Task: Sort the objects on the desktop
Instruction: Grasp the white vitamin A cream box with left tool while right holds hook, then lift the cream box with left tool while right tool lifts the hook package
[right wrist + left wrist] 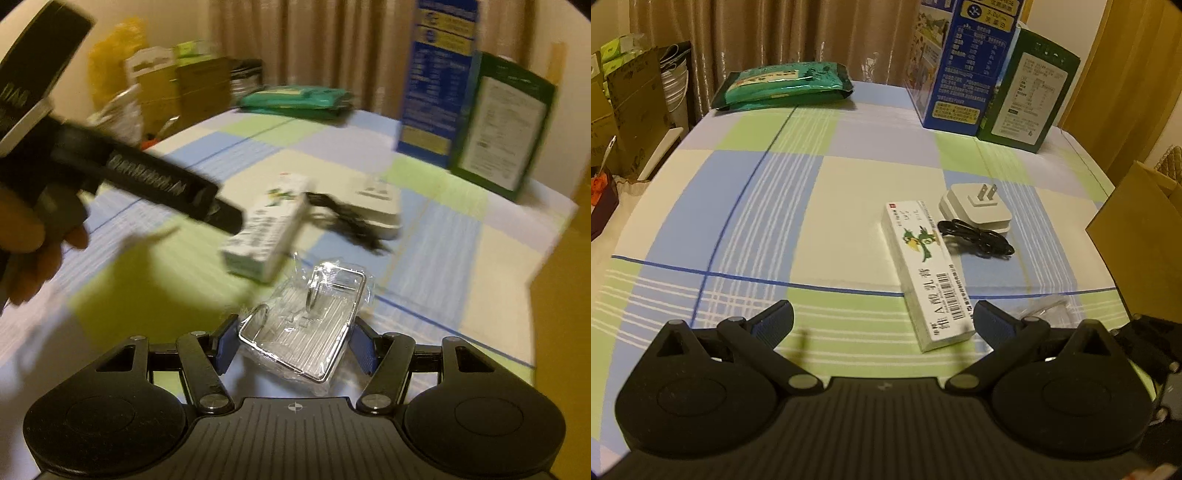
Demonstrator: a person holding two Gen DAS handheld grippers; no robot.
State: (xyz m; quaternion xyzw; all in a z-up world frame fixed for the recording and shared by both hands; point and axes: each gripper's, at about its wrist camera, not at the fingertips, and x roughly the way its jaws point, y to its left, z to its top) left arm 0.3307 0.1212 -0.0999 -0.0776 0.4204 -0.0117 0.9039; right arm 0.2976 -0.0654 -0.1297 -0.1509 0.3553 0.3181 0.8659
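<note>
My left gripper (882, 321) is open and empty above the checked tablecloth (820, 206); a white ointment box (925, 273) lies just ahead of its right finger. A white charger plug (975, 210) with a black cable (977, 240) lies beyond the box. My right gripper (293, 347) is shut on a clear plastic packet holding a metal hook (306, 321). In the right wrist view the ointment box (269, 229), the charger (376, 206) and cable (347, 221) lie ahead, blurred. The left gripper's body (122, 173) crosses the upper left there.
A green tea packet (786, 85) lies at the table's far edge. A blue carton (967, 62) and a green carton (1030, 96) stand at the far right. A cardboard box (1145, 236) stands at the right edge. Boxes and clutter (628, 110) stand left of the table.
</note>
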